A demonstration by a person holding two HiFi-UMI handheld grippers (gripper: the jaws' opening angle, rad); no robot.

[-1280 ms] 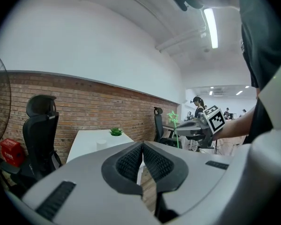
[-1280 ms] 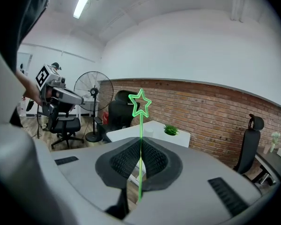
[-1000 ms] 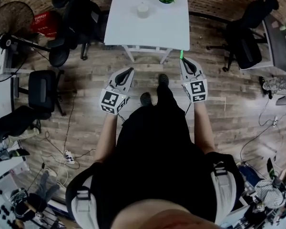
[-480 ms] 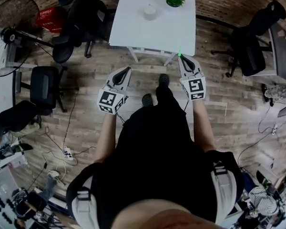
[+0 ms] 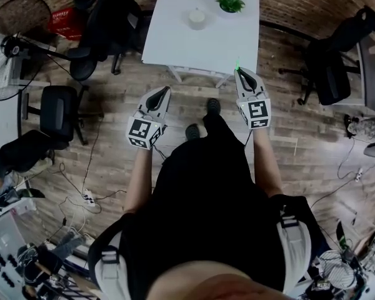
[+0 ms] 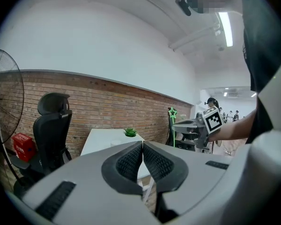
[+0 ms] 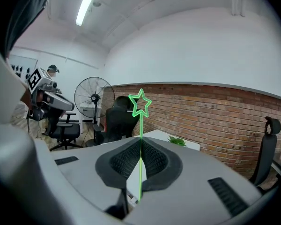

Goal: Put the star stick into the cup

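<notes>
My right gripper [image 7: 140,150] is shut on the green star stick [image 7: 141,121], which stands upright with its star above the jaws. In the head view that right gripper [image 5: 239,72] hangs just short of the white table's [image 5: 200,42] near edge, and the star stick [image 5: 237,65] shows as a small green tip. A white cup [image 5: 197,19] stands far back on the table. My left gripper [image 5: 166,90] hovers over the floor to the left, shut and empty. In the left gripper view the jaws [image 6: 143,146] meet, and the star stick [image 6: 172,113] shows at the right.
A small potted plant [image 5: 230,0] stands beside the cup at the table's far right. Black office chairs [image 5: 106,24] stand left of the table, another chair [image 5: 328,61] at the right. A floor fan [image 5: 15,39] and cables lie at the left. The person's feet [image 5: 200,120] are below the grippers.
The table has come a little nearer in the head view. Both grippers have shifted slightly forward toward it, still shut.
</notes>
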